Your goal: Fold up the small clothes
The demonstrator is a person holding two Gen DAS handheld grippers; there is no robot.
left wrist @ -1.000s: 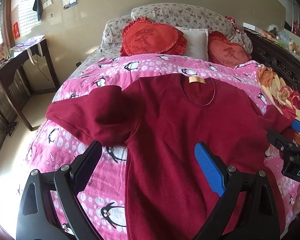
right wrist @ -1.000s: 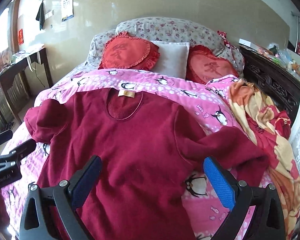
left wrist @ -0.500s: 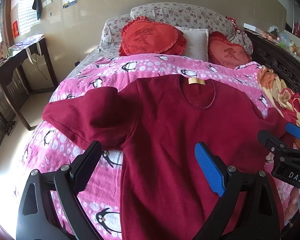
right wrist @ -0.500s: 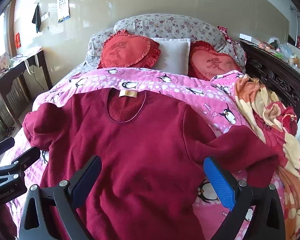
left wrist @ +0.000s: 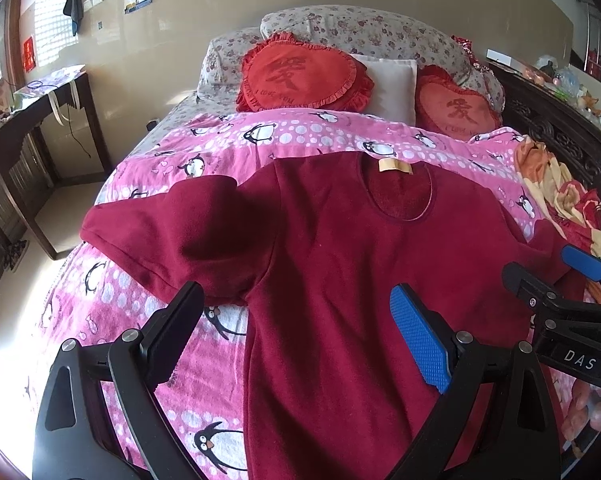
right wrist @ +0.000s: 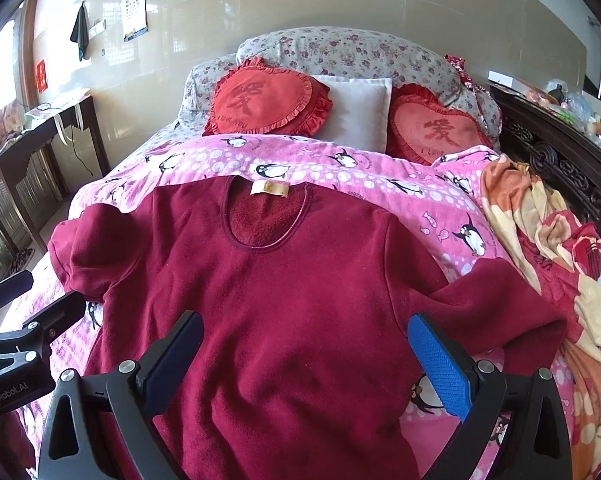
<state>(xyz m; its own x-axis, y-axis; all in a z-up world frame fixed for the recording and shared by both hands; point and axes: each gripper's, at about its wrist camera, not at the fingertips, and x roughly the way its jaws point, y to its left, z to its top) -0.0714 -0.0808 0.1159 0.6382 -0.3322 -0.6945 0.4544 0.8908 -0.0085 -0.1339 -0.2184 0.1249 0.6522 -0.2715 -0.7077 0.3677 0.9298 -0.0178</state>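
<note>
A dark red fleece sweater (left wrist: 340, 264) lies flat and face up on the pink penguin blanket (left wrist: 220, 148), neck towards the pillows, both sleeves bent in short. It also shows in the right wrist view (right wrist: 284, 300). My left gripper (left wrist: 296, 320) is open and empty, hovering above the sweater's left side near the left sleeve (left wrist: 172, 232). My right gripper (right wrist: 304, 344) is open and empty, above the sweater's lower right body near the right sleeve (right wrist: 500, 304). Each gripper shows at the edge of the other's view.
Two red heart cushions (left wrist: 300, 76) and a white pillow (left wrist: 392, 84) lie at the bed head. A crumpled orange and red blanket (right wrist: 548, 240) lies along the right side by a dark carved wooden frame (right wrist: 560, 160). A dark desk (left wrist: 32, 120) stands left of the bed.
Both grippers have drawn slightly back and up, so the sweater sits a bit lower and farther in view. The sweater has not moved. Both stay open.
</note>
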